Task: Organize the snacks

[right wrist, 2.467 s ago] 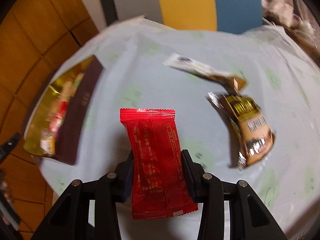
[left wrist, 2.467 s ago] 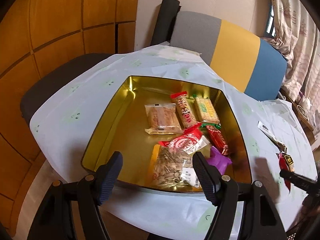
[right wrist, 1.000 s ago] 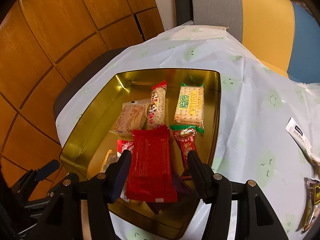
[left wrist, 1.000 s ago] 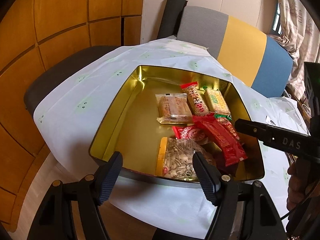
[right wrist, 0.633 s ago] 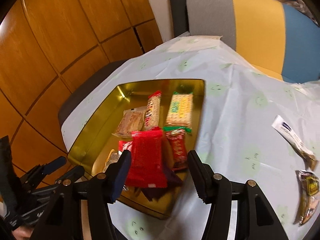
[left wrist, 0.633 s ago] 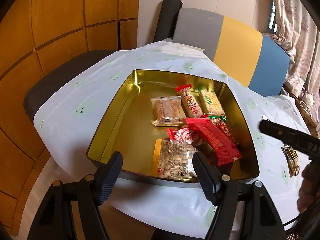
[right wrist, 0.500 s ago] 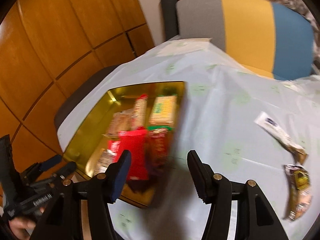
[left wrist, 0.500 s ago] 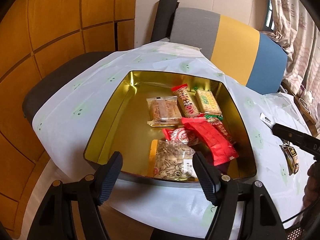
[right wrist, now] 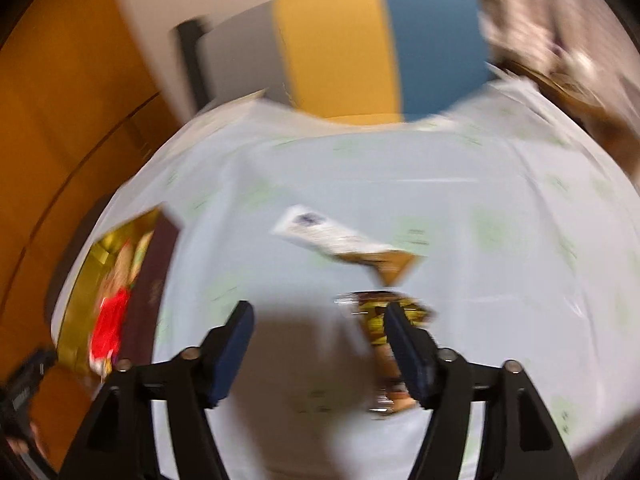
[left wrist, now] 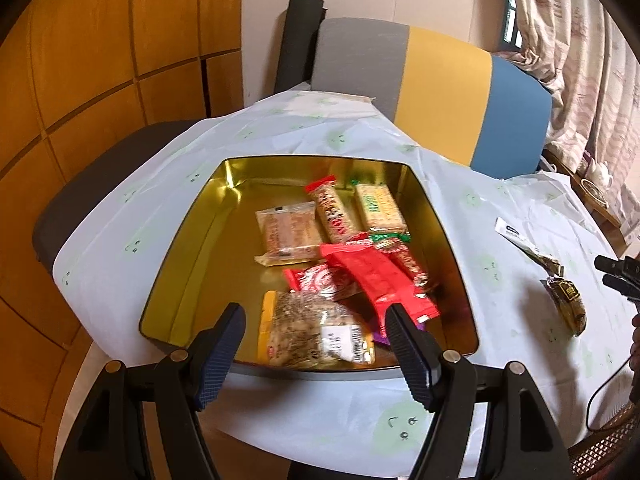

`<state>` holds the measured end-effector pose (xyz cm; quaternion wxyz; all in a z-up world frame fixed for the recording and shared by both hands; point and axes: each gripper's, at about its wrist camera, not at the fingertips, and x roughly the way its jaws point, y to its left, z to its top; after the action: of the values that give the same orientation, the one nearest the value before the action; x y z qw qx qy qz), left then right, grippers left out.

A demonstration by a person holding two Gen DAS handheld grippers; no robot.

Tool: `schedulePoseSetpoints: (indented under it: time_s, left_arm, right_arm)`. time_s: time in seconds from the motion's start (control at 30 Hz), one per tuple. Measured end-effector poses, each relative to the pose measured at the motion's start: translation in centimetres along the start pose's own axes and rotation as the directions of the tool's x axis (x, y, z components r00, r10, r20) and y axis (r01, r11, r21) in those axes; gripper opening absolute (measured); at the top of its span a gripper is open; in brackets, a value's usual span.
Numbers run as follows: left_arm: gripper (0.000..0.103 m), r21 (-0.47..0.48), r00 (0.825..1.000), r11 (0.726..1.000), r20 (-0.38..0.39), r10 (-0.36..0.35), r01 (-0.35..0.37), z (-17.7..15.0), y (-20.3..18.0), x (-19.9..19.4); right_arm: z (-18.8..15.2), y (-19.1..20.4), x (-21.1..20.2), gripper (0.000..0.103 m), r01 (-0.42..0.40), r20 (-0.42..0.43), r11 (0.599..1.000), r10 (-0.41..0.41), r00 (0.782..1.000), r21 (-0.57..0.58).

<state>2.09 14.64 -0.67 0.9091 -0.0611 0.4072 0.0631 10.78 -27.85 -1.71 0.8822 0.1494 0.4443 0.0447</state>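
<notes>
The gold tin (left wrist: 188, 256) sits left of centre on the worktop (left wrist: 492, 264), holding a peanut bag (left wrist: 308, 332), biscuit pack (left wrist: 290, 234), red wrapper (left wrist: 376, 276) and green-edged cracker pack (left wrist: 378, 206). The left gripper (left wrist: 312, 340) hangs spread and empty. On the cloth right lie a white sachet (right wrist: 324, 236) and gold-brown packet (right wrist: 376, 320); the right gripper (right wrist: 316, 344) is opening, empty. Labels are unreadable.

A pale tablecloth (left wrist: 280, 136) printed with small green faces covered the round table. Behind it stood a chair back (left wrist: 436, 96) in grey, yellow and blue bands, with a dark upright post (left wrist: 298, 40) to its left. Orange wood panelling (left wrist: 100, 40) lined the left wall. Patterned curtains (left wrist: 580, 60) hung at right, beside what looked like a cluttered shelf (left wrist: 596, 188), too small to read.
</notes>
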Motion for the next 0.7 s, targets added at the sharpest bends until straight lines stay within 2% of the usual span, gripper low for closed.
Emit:
schedulePoseSetpoints:
  time_s: [0.1, 0.2, 0.3, 0.4, 0.5, 0.57, 0.6, 0.7]
  left_arm:
    - [0.074, 0.02, 1.0, 1.0, 0.003, -0.016, 0.016, 0.4, -1.0, -0.1]
    - [0.073, 0.05, 0.999, 0.998, 0.006, -0.033, 0.033, 0.7, -2.2, -0.3]
    - [0.074, 0.082, 0.999, 0.995, 0.01, -0.049, 0.048, 1.0, -3.5, -0.6]
    - [0.074, 0.111, 0.998, 0.992, 0.012, -0.067, 0.065, 1.3, -4.8, -0.8]
    - [0.074, 0.143, 0.996, 0.986, 0.011, -0.092, 0.089, 1.7, -6.2, -0.9]
    - [0.074, 0.169, 0.994, 0.98, 0.006, -0.11, 0.107, 1.8, -7.3, -0.8]
    - [0.074, 0.186, 0.993, 0.976, 0.003, -0.118, 0.116, 1.9, -8.0, -0.8]
    - [0.073, 0.241, 0.988, 0.959, -0.007, -0.155, 0.152, 2.0, -10.1, -0.7]
  right_arm:
    - [0.2, -4.2, 1.2, 0.073, 0.007, -0.048, 0.989, 0.0, 0.999, 0.147]
    - [0.1, -6.4, 2.6, 0.073, 0.048, -0.076, 0.977, -0.033, 0.997, 0.206]
    - [-0.1, -7.4, 4.3, 0.073, 0.054, -0.117, 0.968, -0.025, 0.993, 0.244]
    - [-0.3, -6.7, 5.8, 0.073, 0.005, -0.159, 0.975, 0.031, 0.987, 0.223]
    - [-1.3, -4.0, 7.3, 0.074, -0.118, -0.26, 0.984, 0.15, 0.954, 0.134]
    - [-1.6, -2.5, 6.9, 0.074, -0.197, -0.277, 0.976, 0.214, 0.937, 0.09]
    - [-1.6, -2.1, 6.5, 0.074, -0.21, -0.278, 0.975, 0.221, 0.935, 0.07]
    - [-0.9, -2.1, 5.2, 0.074, -0.176, -0.261, 0.984, 0.174, 0.949, 0.018]
